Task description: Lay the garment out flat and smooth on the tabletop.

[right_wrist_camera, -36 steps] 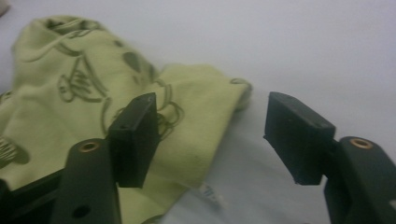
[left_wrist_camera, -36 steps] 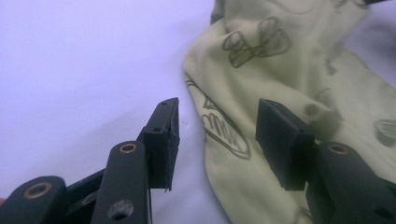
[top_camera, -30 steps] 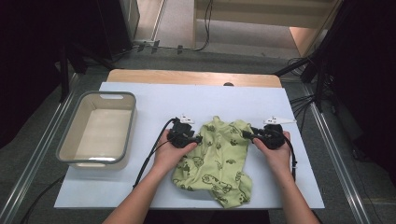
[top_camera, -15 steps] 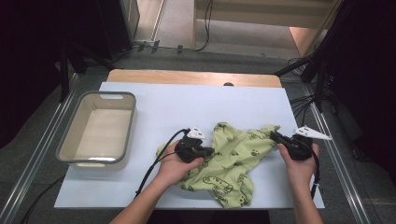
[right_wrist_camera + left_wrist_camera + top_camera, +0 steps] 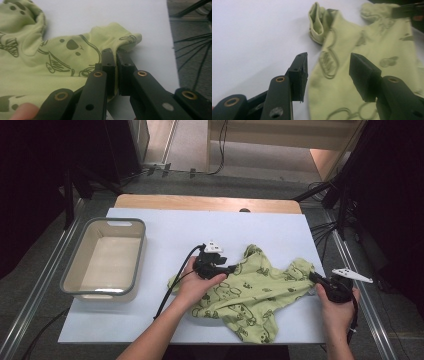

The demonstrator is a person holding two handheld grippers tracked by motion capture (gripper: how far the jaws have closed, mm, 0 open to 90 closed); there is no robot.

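On the white bench (image 5: 165, 225), spreading the green garment (image 5: 250, 295) — right hand-held gripper (image 5: 115, 56) pinches its corner, left hand-held gripper (image 5: 328, 68), jaws just opening, spread over cloth — next needs a fresh grip.

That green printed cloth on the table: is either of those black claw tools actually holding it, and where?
The right gripper pinches the light green printed garment at its right-hand edge. The left gripper has just been opening; its jaws stand apart over the cloth, gripping nothing.

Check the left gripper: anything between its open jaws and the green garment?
Nothing visible. The left gripper, jaws just opened, sits right over the green garment, bare cloth below. The right gripper pinches its far corner.
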